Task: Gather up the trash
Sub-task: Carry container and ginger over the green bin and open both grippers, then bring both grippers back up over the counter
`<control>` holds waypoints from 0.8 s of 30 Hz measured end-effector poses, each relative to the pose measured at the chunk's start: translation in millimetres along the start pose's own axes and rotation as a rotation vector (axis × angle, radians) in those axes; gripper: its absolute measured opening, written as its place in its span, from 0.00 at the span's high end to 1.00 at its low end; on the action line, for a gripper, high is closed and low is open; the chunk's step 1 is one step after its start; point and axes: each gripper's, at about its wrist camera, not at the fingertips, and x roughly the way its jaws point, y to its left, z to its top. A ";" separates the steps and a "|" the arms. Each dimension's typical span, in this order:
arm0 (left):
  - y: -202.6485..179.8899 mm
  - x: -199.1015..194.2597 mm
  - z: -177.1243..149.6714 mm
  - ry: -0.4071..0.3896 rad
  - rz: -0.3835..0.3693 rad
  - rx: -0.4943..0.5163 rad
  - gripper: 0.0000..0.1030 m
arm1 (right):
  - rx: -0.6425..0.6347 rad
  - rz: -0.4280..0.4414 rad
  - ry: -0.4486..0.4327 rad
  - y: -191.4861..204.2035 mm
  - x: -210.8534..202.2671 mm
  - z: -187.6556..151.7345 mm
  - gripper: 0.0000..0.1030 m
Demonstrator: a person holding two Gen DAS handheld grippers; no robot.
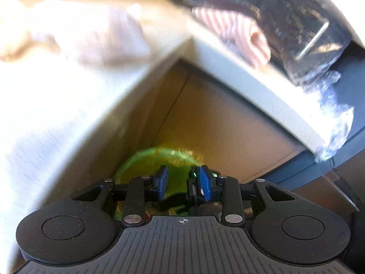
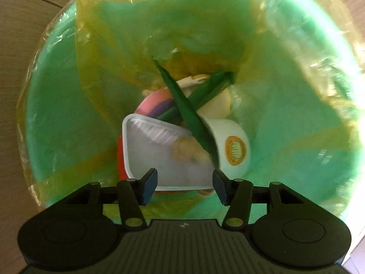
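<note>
White plastic tray [image 2: 159, 150], thin-walled w/ a ribbed inner side, prob. very light, a bit flexy and slick; best taken by its rolled rim, one pad inside and one outside, since squeezing across the body would likely buckle it. It lies tilted, mouth up toward the cam, on top of the rubbish low in the green bin [image 2: 57, 114], which is lined w/ a yellowish see-thru bag [image 2: 118, 45]. Some crumbly beige scrap sits inside it. Touching its right side: a white cup [image 2: 232, 141] w/ an orange-brown round label, on its side. Two dark green leaf-like strips [image 2: 189, 114] cross over both; pink, purple and red bits show underneath, too jumbled to name. Right claw [image 2: 184, 186] points down into the bin, jaws apart, nothing between them, tray's near rim just beyond the tips. Left claw [image 1: 182, 182] also open and empty, above the bin's rim, beside a white table [image 1: 68, 114] edge; view is blurred. On the table: striped cloth [image 1: 230, 29] and a dark plastic-wrapped item [image 1: 296, 22].
</note>
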 end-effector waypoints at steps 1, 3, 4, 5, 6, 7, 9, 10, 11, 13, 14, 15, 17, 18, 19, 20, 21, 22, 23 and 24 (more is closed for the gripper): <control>-1.7 -9.6 7.3 -0.025 0.000 0.014 0.67 | 0.002 0.005 -0.009 0.1 -6.0 0.3 0.48; -0.4 -33.6 21.0 -0.087 0.005 0.044 0.67 | 0.017 0.057 -0.017 0.4 -23.5 -6.5 0.43; 1.5 -45.5 26.7 -0.119 0.022 0.054 0.67 | 0.028 0.080 -0.016 0.3 -33.1 -10.2 0.43; 4.9 -58.6 32.3 -0.160 0.058 0.063 0.67 | 0.039 0.083 -0.024 1.0 -43.8 -14.7 0.43; 9.0 -70.7 36.9 -0.200 0.107 0.064 0.67 | 0.044 0.077 -0.045 3.1 -57.5 -20.5 0.43; 15.3 -83.3 42.1 -0.242 0.178 0.058 0.67 | 0.040 0.073 -0.077 6.8 -73.8 -26.8 0.43; 32.5 -103.7 50.4 -0.312 0.318 0.034 0.67 | -0.020 0.039 -0.172 22.5 -115.0 -41.1 0.43; 44.0 -112.1 53.5 -0.339 0.365 0.015 0.67 | -0.073 0.012 -0.241 33.4 -139.3 -48.7 0.43; 56.1 -118.4 56.8 -0.352 0.392 -0.011 0.67 | -0.133 -0.015 -0.327 46.0 -166.8 -58.5 0.43; 76.0 -123.5 63.2 -0.337 0.386 -0.045 0.67 | -0.244 -0.050 -0.511 69.7 -220.3 -75.3 0.43; 83.1 -123.5 65.6 -0.330 0.370 -0.044 0.67 | -0.299 -0.054 -0.598 83.2 -248.3 -85.8 0.43; 86.1 -122.1 67.0 -0.327 0.361 -0.033 0.67 | -0.356 -0.046 -0.682 96.6 -275.9 -95.3 0.42; 90.8 -117.3 69.4 -0.319 0.357 -0.019 0.67 | -0.461 -0.011 -0.817 123.9 -323.1 -110.4 0.36; 92.5 -114.5 71.2 -0.311 0.347 -0.014 0.67 | -0.509 0.006 -0.862 139.3 -341.8 -116.5 0.36; 93.0 -112.3 72.5 -0.303 0.340 -0.002 0.67 | -0.558 0.027 -0.897 154.8 -357.2 -122.4 0.36; 93.7 -108.9 73.7 -0.295 0.340 0.017 0.67 | -0.614 0.048 -0.923 170.9 -369.4 -128.1 0.35; 92.8 -104.5 75.4 -0.288 0.348 0.040 0.67 | -0.668 0.065 -0.945 186.4 -377.8 -133.7 0.35; 92.0 -100.6 76.9 -0.279 0.357 0.060 0.67 | -0.718 0.079 -0.966 201.4 -386.8 -139.2 0.35; 92.2 -96.8 77.0 -0.270 0.368 0.073 0.67 | -0.761 0.089 -0.979 216.6 -388.3 -142.1 0.34; 94.3 -93.6 78.7 -0.255 0.381 0.084 0.67 | -0.795 0.091 -0.982 231.1 -388.2 -142.5 0.34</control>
